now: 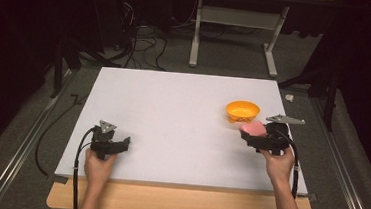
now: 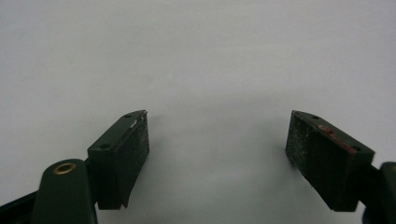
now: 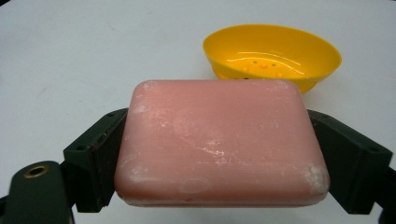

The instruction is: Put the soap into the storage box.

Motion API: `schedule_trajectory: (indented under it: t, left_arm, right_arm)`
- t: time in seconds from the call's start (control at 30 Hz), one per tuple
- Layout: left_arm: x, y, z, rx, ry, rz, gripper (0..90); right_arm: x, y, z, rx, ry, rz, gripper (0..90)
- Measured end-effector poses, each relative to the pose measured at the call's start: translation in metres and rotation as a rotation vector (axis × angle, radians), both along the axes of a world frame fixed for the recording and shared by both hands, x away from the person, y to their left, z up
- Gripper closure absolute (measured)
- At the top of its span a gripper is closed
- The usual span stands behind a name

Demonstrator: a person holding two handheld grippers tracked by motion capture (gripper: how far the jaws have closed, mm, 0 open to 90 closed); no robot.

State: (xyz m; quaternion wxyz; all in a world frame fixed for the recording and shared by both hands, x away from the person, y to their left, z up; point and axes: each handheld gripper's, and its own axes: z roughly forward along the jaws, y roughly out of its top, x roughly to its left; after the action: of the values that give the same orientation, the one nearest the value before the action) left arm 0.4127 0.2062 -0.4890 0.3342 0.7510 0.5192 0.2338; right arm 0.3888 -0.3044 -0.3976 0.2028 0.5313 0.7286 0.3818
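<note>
- Your right gripper (image 3: pixel 219 158) is clamped on the pink soap bar (image 3: pixel 219 144), held flat just near of the yellow dish (image 3: pixel 273 56) at the bench's (image 1: pixel 173 108) right side.
- Your left gripper (image 2: pixel 217 149) has its jaws wide apart, low over bare bench, near left.

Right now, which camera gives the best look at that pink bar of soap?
The right gripper view: the pink soap bar sits close up, its scuffed top plain, clamped between the right gripper with the yellow dish behind. The high view shows it as a small pink block beside the dish. The left gripper view looks at bare table.
</note>
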Motion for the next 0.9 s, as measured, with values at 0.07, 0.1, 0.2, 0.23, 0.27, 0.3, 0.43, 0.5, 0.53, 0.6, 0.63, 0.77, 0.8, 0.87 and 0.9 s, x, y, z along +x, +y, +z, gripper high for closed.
schedule_trajectory:
  t: [0.07, 0.1, 0.2, 0.23, 0.27, 0.3, 0.43, 0.5, 0.53, 0.6, 0.63, 0.77, 0.8, 0.87, 0.9]
  left_arm:
    - [0.000, 0.000, 0.000, 0.000, 0.002, -0.001, 21.7]
    - [0.000, 0.000, 0.000, -0.001, 0.002, -0.001, 21.7]
    - [0.000, 0.000, 0.000, 0.002, 0.001, -0.002, 21.7]
    - [0.000, 0.000, 0.000, 0.002, 0.001, -0.002, 21.7]
    - [0.000, 0.000, 0.000, 0.003, 0.001, -0.002, 21.7]
    - [0.000, 0.000, 0.000, 0.003, 0.001, -0.001, 21.7]
    - [0.000, 0.000, 0.000, 0.002, 0.001, -0.002, 21.7]
    - [0.000, 0.000, 0.000, 0.002, 0.001, -0.002, 21.7]
    - [0.000, 0.000, 0.000, 0.003, 0.001, -0.001, 21.7]
    - [0.000, 0.000, 0.000, 0.003, 0.001, -0.002, 21.7]
    - [0.000, 0.000, 0.000, 0.003, 0.001, -0.002, 21.7]
    - [0.000, 0.000, 0.000, 0.001, 0.003, -0.003, 21.7]
    - [0.000, 0.000, 0.000, 0.002, 0.001, -0.002, 21.7]
    - [0.000, 0.000, 0.000, 0.002, 0.001, -0.002, 21.7]
    - [0.000, 0.000, 0.000, 0.002, 0.001, -0.002, 21.7]
  right_arm:
    - [0.002, -0.001, 0.002, 0.001, -0.001, 0.002, 13.8]
    - [0.002, -0.001, 0.002, 0.008, 0.002, 0.001, 13.8]
    - [0.005, -0.003, 0.004, 0.014, 0.006, 0.004, 13.8]
    - [0.005, -0.003, 0.004, 0.014, 0.006, 0.004, 13.8]
    - [0.008, -0.004, 0.005, 0.018, 0.008, 0.004, 13.8]
    - [0.008, -0.004, 0.006, 0.022, 0.012, 0.001, 13.8]
    - [0.012, -0.007, 0.009, 0.022, 0.011, -0.002, 13.8]
    - [0.013, -0.008, 0.010, 0.024, 0.010, -0.005, 13.8]
    - [0.014, -0.008, 0.011, 0.020, 0.007, -0.003, 13.8]
    - [0.016, -0.009, 0.012, 0.019, 0.009, -0.008, 13.8]
    - [0.016, -0.009, 0.012, 0.019, 0.009, -0.008, 13.8]
    - [0.021, -0.010, 0.013, 0.015, 0.012, -0.017, 13.8]
    - [0.024, -0.011, 0.014, 0.012, 0.011, -0.021, 13.8]
    - [0.027, -0.012, 0.014, 0.012, 0.017, -0.023, 13.8]
    - [0.028, -0.012, 0.014, 0.011, 0.015, -0.022, 13.8]
